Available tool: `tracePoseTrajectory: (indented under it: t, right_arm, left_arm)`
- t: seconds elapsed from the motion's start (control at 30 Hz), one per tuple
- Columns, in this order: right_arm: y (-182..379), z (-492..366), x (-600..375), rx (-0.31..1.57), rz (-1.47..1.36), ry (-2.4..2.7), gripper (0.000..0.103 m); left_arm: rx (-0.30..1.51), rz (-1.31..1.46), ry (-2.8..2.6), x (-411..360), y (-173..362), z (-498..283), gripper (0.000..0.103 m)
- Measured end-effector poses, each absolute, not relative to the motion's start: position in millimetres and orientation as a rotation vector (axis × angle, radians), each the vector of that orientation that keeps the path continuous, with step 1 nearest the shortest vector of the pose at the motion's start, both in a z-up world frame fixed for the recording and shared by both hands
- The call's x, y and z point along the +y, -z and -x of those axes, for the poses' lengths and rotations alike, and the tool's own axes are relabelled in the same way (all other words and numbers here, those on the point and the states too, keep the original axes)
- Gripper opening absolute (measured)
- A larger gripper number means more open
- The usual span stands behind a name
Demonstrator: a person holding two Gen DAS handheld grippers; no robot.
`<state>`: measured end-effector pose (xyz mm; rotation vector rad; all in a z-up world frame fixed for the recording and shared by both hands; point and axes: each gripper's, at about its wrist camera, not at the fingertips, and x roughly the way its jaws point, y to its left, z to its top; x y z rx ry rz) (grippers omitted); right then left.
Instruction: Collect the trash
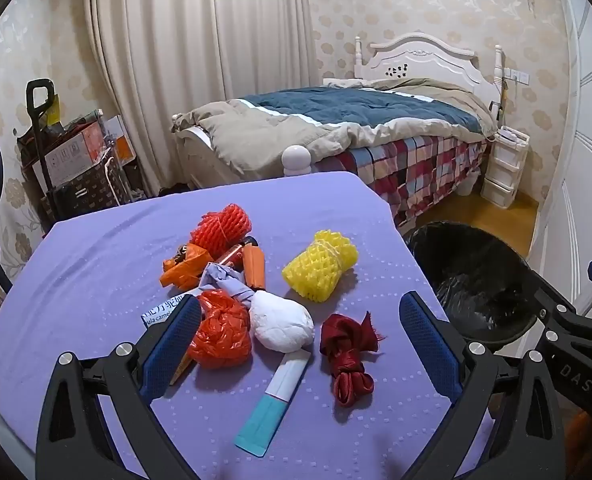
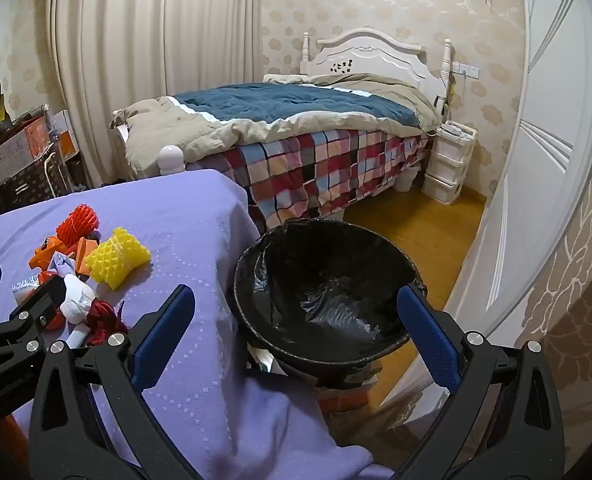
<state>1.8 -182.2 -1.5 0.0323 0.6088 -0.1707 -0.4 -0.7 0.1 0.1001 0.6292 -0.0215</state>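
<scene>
A lilac-clothed bench [image 1: 96, 248] stands in a bedroom, a bed [image 1: 375, 120] at 12 o'clock. Scattered trash [image 1: 280, 320] lies mid-bench; the black-lined bin [image 2: 327, 280] sits at 3 o'clock. Left gripper [image 1: 299, 340] and right gripper [image 2: 296, 332] jaws released, empty.

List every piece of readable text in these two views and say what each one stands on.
"DAS": on the black frame of the right hand-held gripper.
"ula came", cut off, under blurred Chinese characters: on the white packet in the trash pile.
Print on the cardboard boxes by the curtain: too blurred to read.
Embossed lettering on the left hand-held gripper's frame: illegible.
</scene>
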Motion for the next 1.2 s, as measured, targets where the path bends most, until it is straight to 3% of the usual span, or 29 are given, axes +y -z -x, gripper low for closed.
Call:
tracePoseTrajectory:
  t: [1.2]
  right_arm:
    - [1.4, 1.0, -187.9, 0.616, -0.033, 0.171, 0.099]
  left_arm:
    - [0.634, -0.096, 0.024, -0.5, 0.0, 0.3, 0.097]
